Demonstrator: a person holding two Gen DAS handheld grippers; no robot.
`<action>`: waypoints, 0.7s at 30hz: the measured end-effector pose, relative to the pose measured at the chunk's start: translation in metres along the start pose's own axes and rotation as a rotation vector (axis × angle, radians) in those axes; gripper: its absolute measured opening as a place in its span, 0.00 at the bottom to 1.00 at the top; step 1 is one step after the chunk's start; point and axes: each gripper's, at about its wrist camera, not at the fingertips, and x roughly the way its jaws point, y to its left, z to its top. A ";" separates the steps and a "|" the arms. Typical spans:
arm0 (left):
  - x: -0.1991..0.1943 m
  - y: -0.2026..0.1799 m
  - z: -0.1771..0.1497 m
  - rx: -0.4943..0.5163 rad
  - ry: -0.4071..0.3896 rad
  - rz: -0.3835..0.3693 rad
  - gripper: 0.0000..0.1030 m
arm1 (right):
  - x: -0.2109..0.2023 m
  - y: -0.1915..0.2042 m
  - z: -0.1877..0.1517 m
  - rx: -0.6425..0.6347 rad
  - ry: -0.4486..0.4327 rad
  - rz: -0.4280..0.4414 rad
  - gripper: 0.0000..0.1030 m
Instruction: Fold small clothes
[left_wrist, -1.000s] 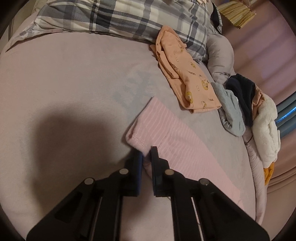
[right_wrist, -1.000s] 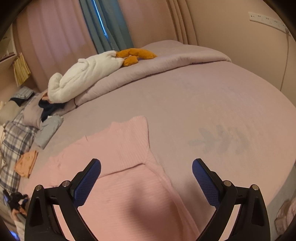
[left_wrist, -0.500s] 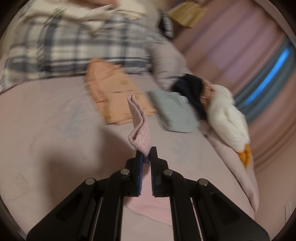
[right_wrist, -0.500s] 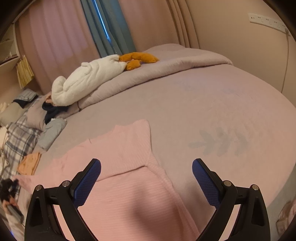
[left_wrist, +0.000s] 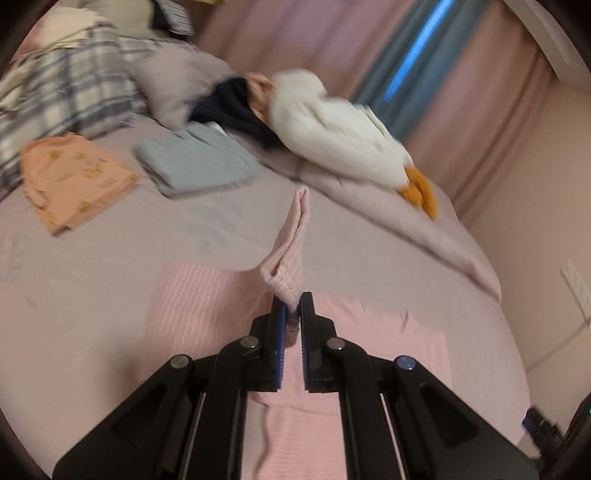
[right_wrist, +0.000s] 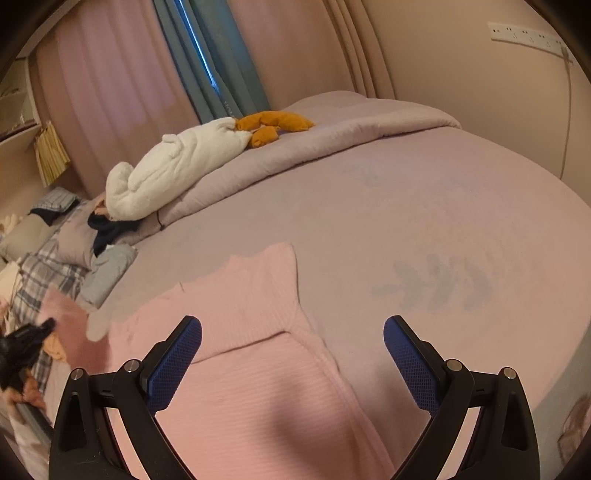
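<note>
A pink ribbed garment (left_wrist: 207, 314) lies spread on a mauve bed (right_wrist: 424, 206). The left gripper (left_wrist: 291, 314) has its jaws closed on the hem of one sleeve (left_wrist: 291, 240), lifting it upright above the body of the garment. The right gripper (right_wrist: 292, 332) hovers over the garment's other side with its jaws wide apart, holding nothing. Further up the bed lie a folded orange garment (left_wrist: 70, 177) and a folded grey garment (left_wrist: 195, 162), side by side, near a white plush toy (left_wrist: 332, 129).
</note>
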 end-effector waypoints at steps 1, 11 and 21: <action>0.007 -0.003 -0.005 0.009 0.024 -0.010 0.06 | 0.001 0.000 0.000 0.002 0.003 0.001 0.95; 0.083 -0.022 -0.067 0.117 0.253 -0.012 0.08 | 0.015 -0.001 -0.009 0.007 0.066 -0.015 0.95; 0.055 -0.017 -0.058 0.054 0.252 -0.145 0.51 | 0.026 0.004 -0.010 0.000 0.106 0.004 0.95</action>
